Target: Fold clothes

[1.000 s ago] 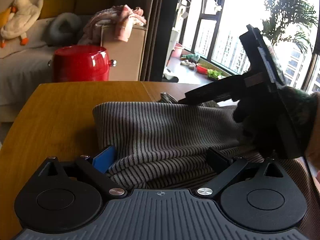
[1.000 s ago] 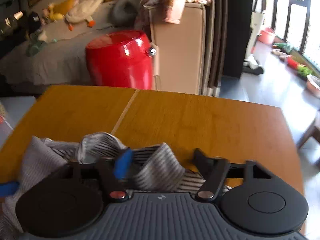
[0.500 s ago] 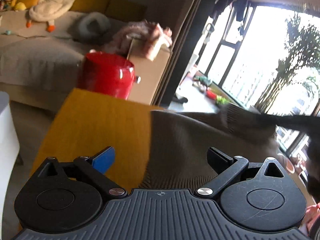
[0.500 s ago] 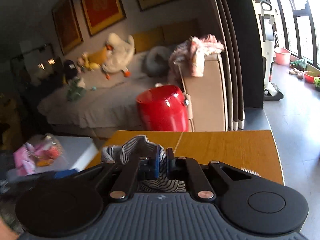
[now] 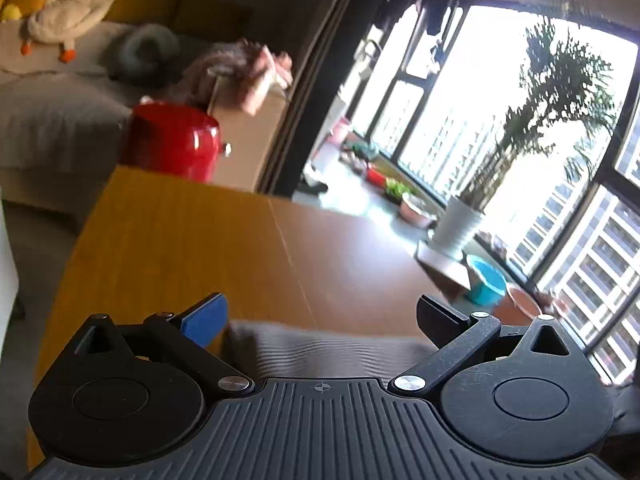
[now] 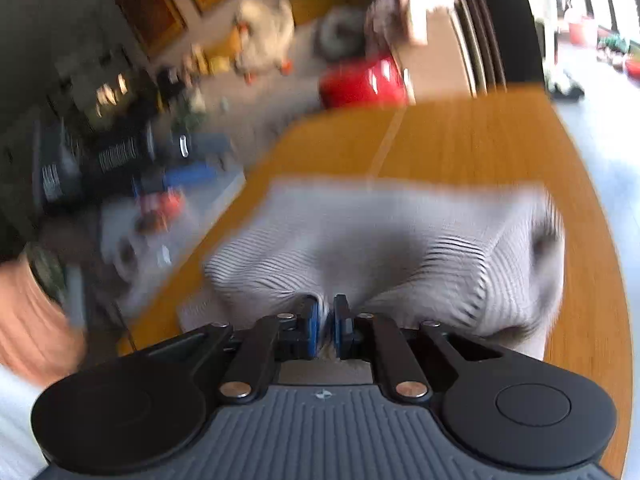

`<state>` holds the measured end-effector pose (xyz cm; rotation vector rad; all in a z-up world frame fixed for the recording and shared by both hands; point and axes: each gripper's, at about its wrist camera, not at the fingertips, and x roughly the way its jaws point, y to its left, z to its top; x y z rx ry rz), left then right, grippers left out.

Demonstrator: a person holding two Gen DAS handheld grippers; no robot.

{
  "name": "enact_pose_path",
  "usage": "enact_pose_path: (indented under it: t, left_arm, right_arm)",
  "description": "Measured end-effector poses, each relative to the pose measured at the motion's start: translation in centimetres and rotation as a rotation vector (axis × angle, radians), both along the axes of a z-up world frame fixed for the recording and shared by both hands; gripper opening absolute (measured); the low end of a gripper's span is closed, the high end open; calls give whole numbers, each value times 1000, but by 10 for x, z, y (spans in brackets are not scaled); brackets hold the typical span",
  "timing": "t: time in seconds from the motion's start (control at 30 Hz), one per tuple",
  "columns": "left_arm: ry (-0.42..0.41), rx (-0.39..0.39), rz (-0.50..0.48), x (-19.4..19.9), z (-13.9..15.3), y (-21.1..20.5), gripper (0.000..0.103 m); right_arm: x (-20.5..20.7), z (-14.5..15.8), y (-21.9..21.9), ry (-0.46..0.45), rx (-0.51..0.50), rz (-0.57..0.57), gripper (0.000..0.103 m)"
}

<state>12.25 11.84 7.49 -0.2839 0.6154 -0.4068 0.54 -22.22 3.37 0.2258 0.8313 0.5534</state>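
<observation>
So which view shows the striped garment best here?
The right wrist view: the striped garment spreads over the wooden table, pinched in the right gripper, though blurred. The left wrist view shows only a strip between the left gripper's open jaws.

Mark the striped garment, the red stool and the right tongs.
striped garment (image 6: 400, 240): right wrist view, middle of the fabric.
red stool (image 5: 172, 140): left wrist view, front side.
right tongs (image 6: 325, 320): right wrist view, between the tips, shut on the garment.
</observation>
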Motion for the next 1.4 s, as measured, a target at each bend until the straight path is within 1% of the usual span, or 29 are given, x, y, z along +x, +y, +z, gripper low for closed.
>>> enact_pose_path:
  t: [0.03,0.07,0.13,0.17,0.2,0.23,0.27,0.3,0.37,0.47,0.5,0.57,0.63,0.67,0.7,0.77,0.83,0.9,1.03,1.13,1.27,1.3,1.37,1.4]
  left_arm:
    - [26,16,-11,-2,-6,-2,103]
    - [53,33,-22,-5,-12,-5,103]
    - [98,67,-40,-8,-25,-9,102]
    - [113,81,-43,-10,-30,-10,102]
    - [128,85,-45,-10,-34,-11,99]
    - [142,87,-46,-10,-38,-11,93]
    - [157,90,-48,-10,-42,-12,89]
    - [158,93,-47,-8,-45,-13,86]
    - [156,98,-46,-2,-49,-15,86]
    - [153,106,-45,6,-55,-19,89]
    - [152,109,-45,8,-58,-20,89]
    - [150,114,-44,14,-62,-23,88]
    - [148,120,-43,19,-66,-25,78]
    - [147,123,-42,22,-68,-26,77]
    - [141,122,-41,23,-67,-26,73]
    - [130,120,-38,24,-62,-26,67]
    - [118,117,-36,26,-58,-26,58]
    - [106,115,-33,27,-54,-26,53]
    - [82,111,-28,30,-45,-27,46]
    - [65,107,-24,31,-38,-27,42]
    - [41,103,-18,34,-30,-27,42]
    - [31,101,-25,28,-26,-26,42]
    - [20,99,-32,17,-23,-25,42]
    - [20,104,-36,13,-25,-24,43]
  right_arm:
    - [-8,-2,-7,0,9,-21,16]
    - [-15,-1,-15,-5,25,-48,21]
    - [-27,4,-34,-25,55,-123,35]
    - [-31,9,-46,-45,68,-180,37]
    - [-32,14,-58,-59,77,-240,42]
    - [-31,17,-69,-70,78,-297,52]
    - [-29,18,-76,-78,70,-335,56]
    - [-25,16,-79,-77,61,-351,59]
    - [-13,7,-80,-58,52,-356,59]
    - [17,-18,-68,15,53,-321,58]
    - [25,-25,-63,23,51,-309,53]
    - [40,-32,-51,-10,31,-281,46]
    - [60,-35,-42,-19,30,-286,40]
    - [74,-36,-40,-24,30,-289,39]
    - [87,-37,-40,-31,30,-292,37]
    - [112,-41,-40,-39,33,-309,35]
    - [129,-43,-40,-40,40,-322,34]
    - [139,-41,-37,-46,37,-324,32]
    - [143,-34,-33,-66,33,-318,29]
    - [131,-19,-34,-101,57,-307,28]
    - [110,0,-36,-139,110,-278,28]
    - [103,2,-37,-143,117,-273,28]
    - [91,0,-40,-139,122,-277,28]
    - [88,-6,-42,-131,112,-283,28]
